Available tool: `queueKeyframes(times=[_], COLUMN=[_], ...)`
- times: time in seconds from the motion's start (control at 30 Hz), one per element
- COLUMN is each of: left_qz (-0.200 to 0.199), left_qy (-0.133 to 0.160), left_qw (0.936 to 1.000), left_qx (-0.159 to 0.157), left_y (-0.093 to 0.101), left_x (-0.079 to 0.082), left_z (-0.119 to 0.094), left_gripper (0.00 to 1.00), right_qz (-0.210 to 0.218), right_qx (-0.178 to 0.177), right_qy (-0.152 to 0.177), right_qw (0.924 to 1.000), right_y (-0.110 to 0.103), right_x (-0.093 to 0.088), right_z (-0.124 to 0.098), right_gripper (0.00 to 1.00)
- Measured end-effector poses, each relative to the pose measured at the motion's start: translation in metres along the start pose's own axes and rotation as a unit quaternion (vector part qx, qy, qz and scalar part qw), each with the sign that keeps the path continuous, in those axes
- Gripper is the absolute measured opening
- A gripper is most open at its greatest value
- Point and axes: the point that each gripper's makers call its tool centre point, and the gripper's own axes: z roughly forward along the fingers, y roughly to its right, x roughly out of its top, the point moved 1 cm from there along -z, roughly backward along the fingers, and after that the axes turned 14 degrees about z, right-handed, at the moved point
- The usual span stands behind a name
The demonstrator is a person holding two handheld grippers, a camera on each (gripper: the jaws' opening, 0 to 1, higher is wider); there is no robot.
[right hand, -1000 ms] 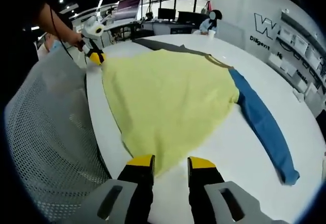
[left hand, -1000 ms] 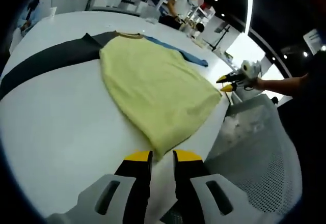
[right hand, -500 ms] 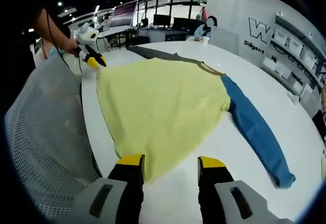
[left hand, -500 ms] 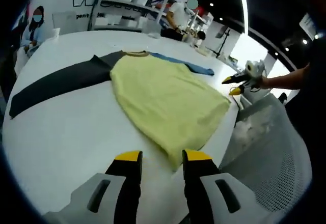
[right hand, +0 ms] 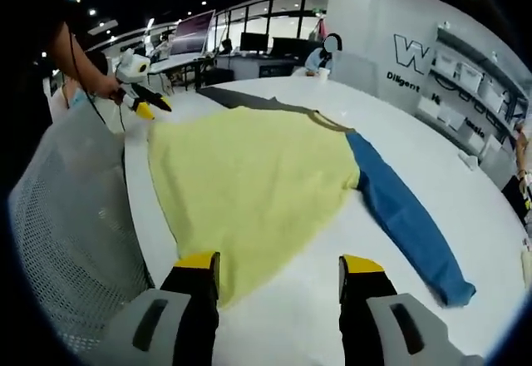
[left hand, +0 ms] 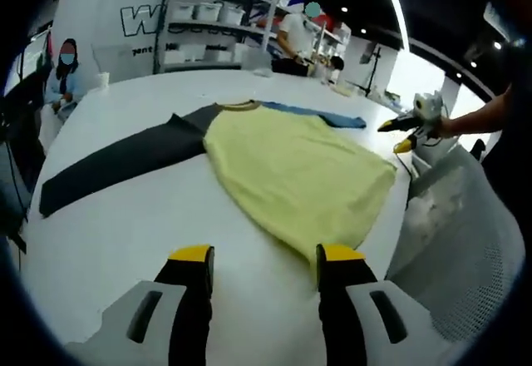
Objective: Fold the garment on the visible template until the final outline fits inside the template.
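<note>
A garment lies flat on the white table: a yellow body, a dark grey sleeve and a blue sleeve. My left gripper hovers open just off the hem's corner, with nothing between its yellow-tipped fingers. My right gripper is open too, over the hem's other corner, also holding nothing. Each gripper appears in the other's view, held in a hand: the right gripper and the left gripper. No template outline is visible on the table.
A grey mesh chair back stands against the table's near edge, between the two grippers. A person sits at the far side of the table. Shelves with white boxes line the wall behind.
Both grippers have opened wider and drawn back a little from the hem. Both views have tilted up, so more of the room shows. The garment lies as before.
</note>
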Motion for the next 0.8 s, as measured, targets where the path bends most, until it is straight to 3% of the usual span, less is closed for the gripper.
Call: queueKeyframes(times=[0.2, 0.4, 0.67, 0.8], left_qz=[0.044, 0.085, 0.077, 0.058], left_qy=[0.015, -0.008, -0.015, -0.016], left_qw=[0.9978, 0.9932, 0.9897, 0.9886], left_qx=[0.048, 0.079, 0.119, 0.138], left_y=[-0.018, -0.032, -0.055, -0.066], left_x=[0.003, -0.005, -0.009, -0.008], left_z=[-0.004, -0.006, -0.013, -0.016], left_gripper=[0.53, 0.51, 0.54, 0.62], right_qz=[0.005, 0.012, 0.02, 0.022], right_qx=[-0.004, -0.01, -0.019, -0.022], right_qy=[0.014, 0.024, 0.031, 0.038], right_qw=[0.9999, 0.9996, 0.9991, 0.9988], right_y=[0.002, 0.006, 0.012, 0.013], right_x=[0.005, 0.008, 0.008, 0.01], right_z=[-0.003, -0.007, -0.01, -0.011], right_gripper=[0.66, 0.73, 0.79, 0.82])
